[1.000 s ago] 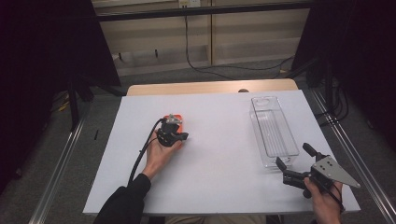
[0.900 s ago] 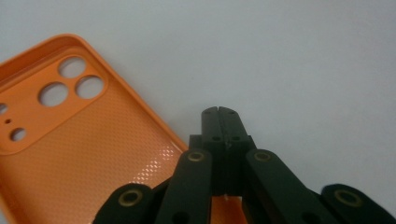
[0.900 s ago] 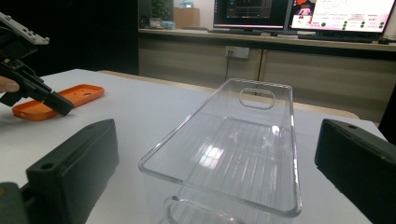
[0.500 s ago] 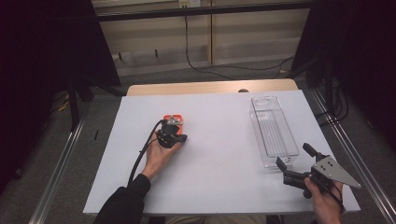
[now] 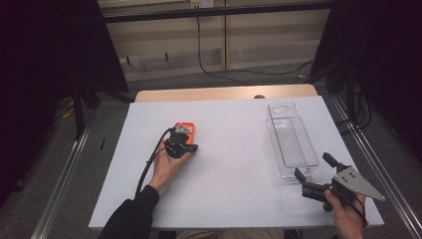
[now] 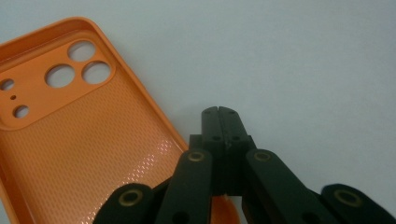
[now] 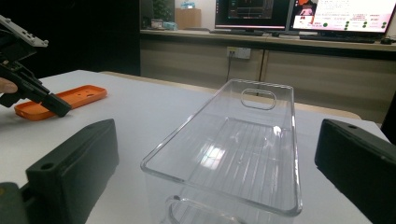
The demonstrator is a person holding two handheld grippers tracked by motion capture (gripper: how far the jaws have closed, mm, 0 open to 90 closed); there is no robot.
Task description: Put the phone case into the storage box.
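Orange phone case (image 6: 70, 140) flat on tabletop (image 5: 234, 149), centre-left of high view, hollow side up. Left gripper (image 6: 222, 114) over its edge, fingers pressed together, likely lining up grasp. Right gripper (image 5: 312, 174) lower right, fingers spread, facing clear tray (image 7: 233, 144).

No legible text on anything.

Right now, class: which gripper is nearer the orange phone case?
Left. The left gripper hangs shut right beside the orange phone case; the right gripper sits across the table by the clear tray.
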